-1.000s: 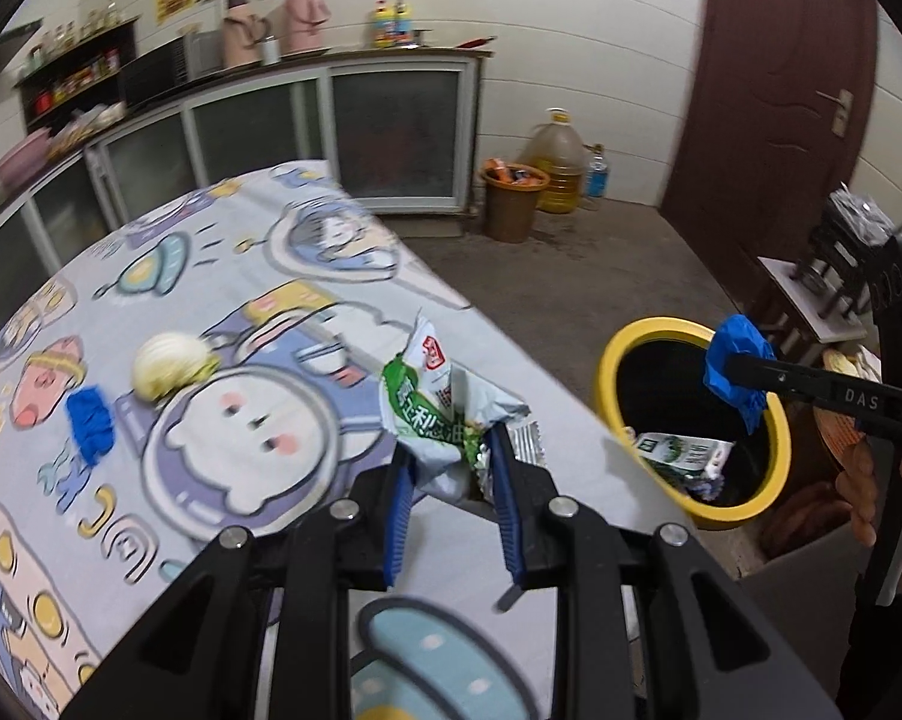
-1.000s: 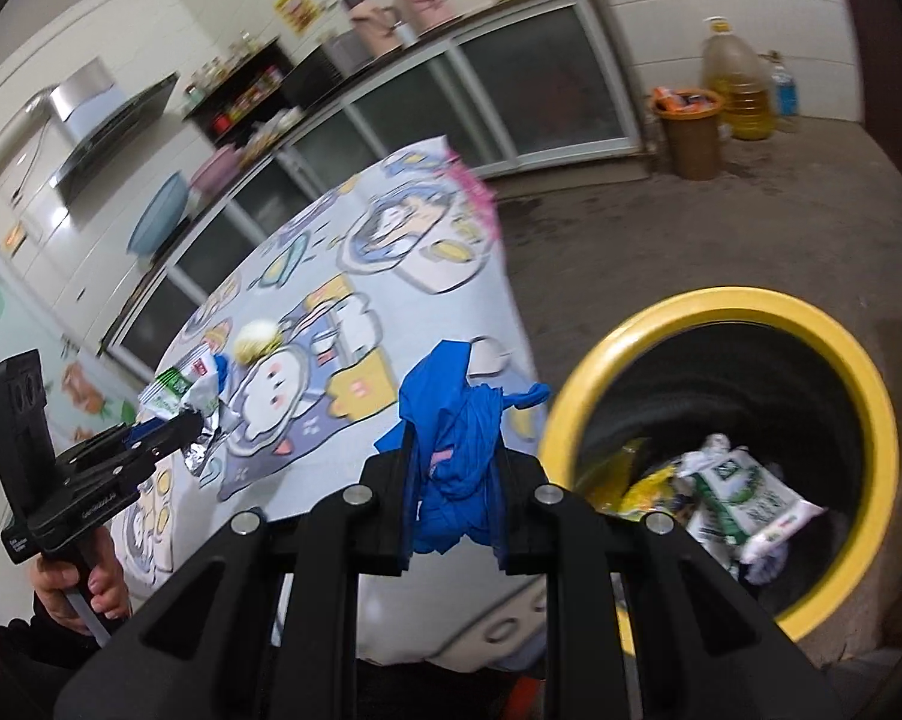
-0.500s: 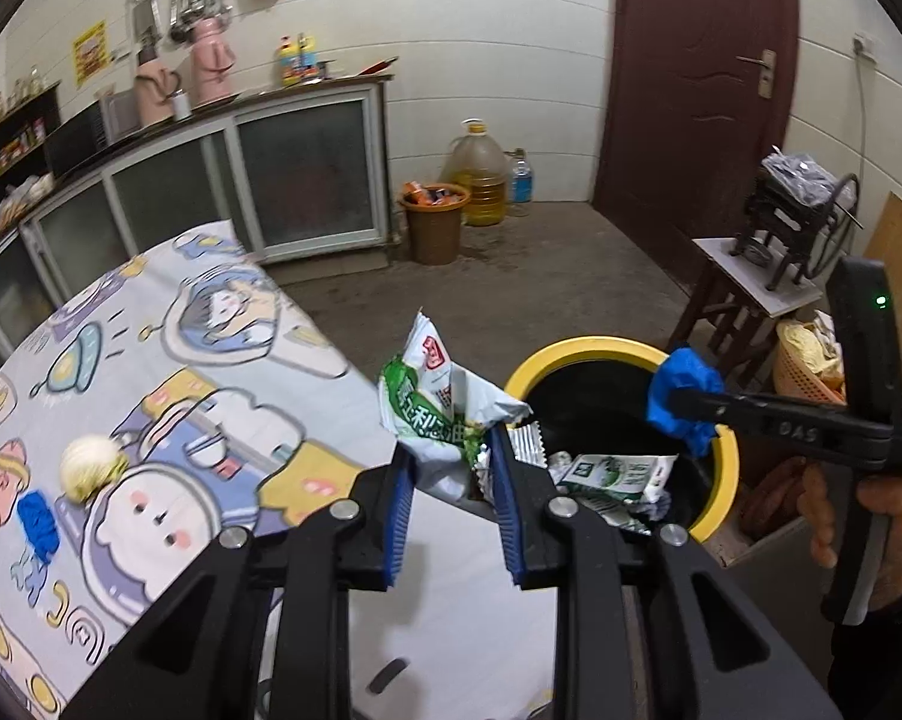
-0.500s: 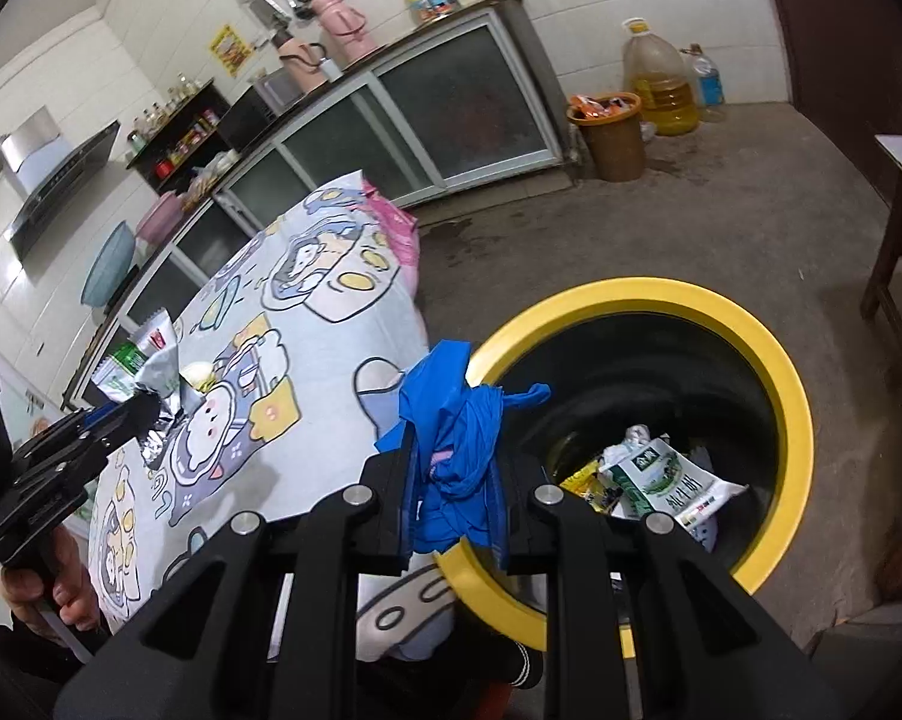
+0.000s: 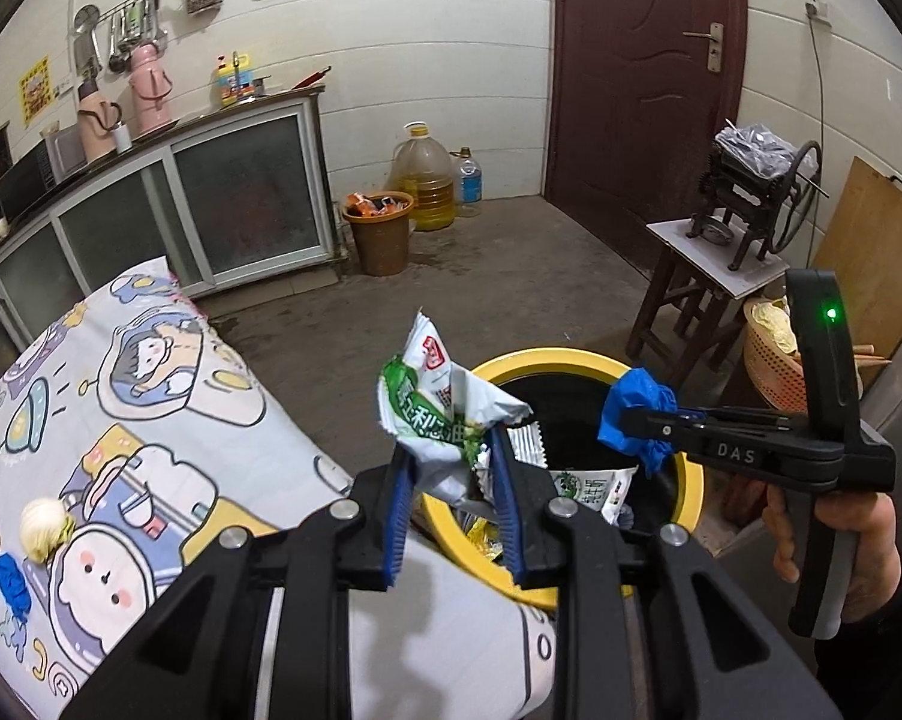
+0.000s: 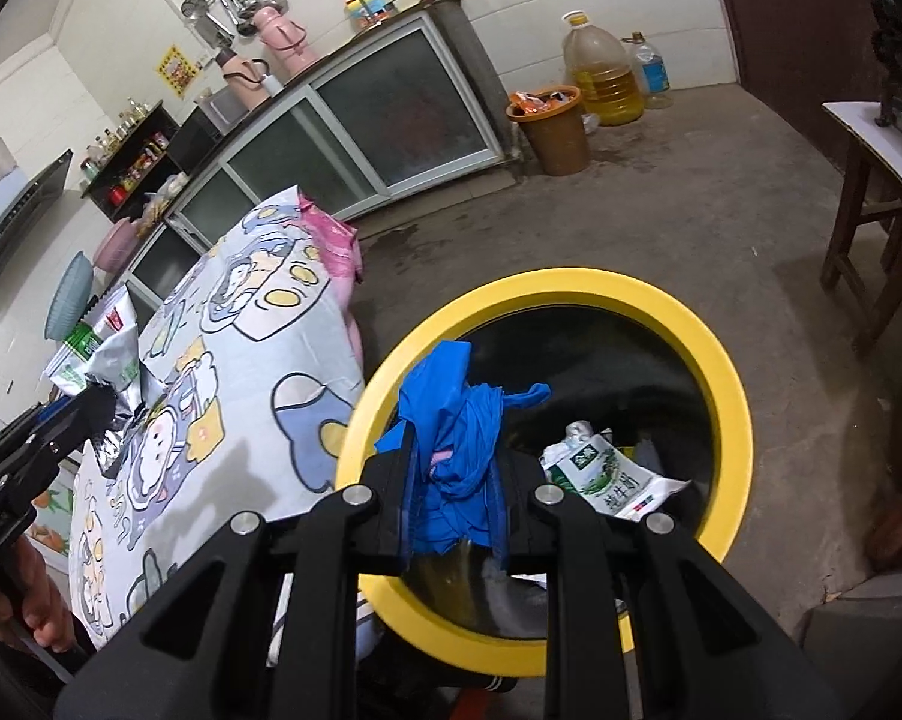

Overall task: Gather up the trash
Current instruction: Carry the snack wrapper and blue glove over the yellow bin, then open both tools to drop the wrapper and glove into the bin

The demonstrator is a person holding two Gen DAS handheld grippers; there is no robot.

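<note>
My left gripper (image 5: 451, 468) is shut on a crumpled green and white snack wrapper (image 5: 439, 402), held at the table's edge just left of the yellow-rimmed bin (image 5: 691, 480). My right gripper (image 6: 454, 480) is shut on a wad of blue glove (image 6: 457, 414) over the near left part of the bin's rim (image 6: 733, 396). In the left wrist view the right gripper (image 5: 616, 420) with its blue glove (image 5: 637, 414) hangs over the bin's mouth. A white and green packet (image 6: 613, 474) and other wrappers lie inside the bin.
On the cartoon-print tablecloth (image 5: 151, 420) lie a pale crumpled ball (image 5: 43, 528) and a blue scrap (image 5: 10, 579). An orange bucket (image 5: 382, 234), an oil jug (image 5: 421, 177), a stool with a hand-crank machine (image 5: 751, 198) and a brown door (image 5: 643, 72) stand around the concrete floor.
Both grippers swung from over the table toward the bin. The wrapper now sits at the bin's left rim, and the blue glove has moved over the bin's opening and lower.
</note>
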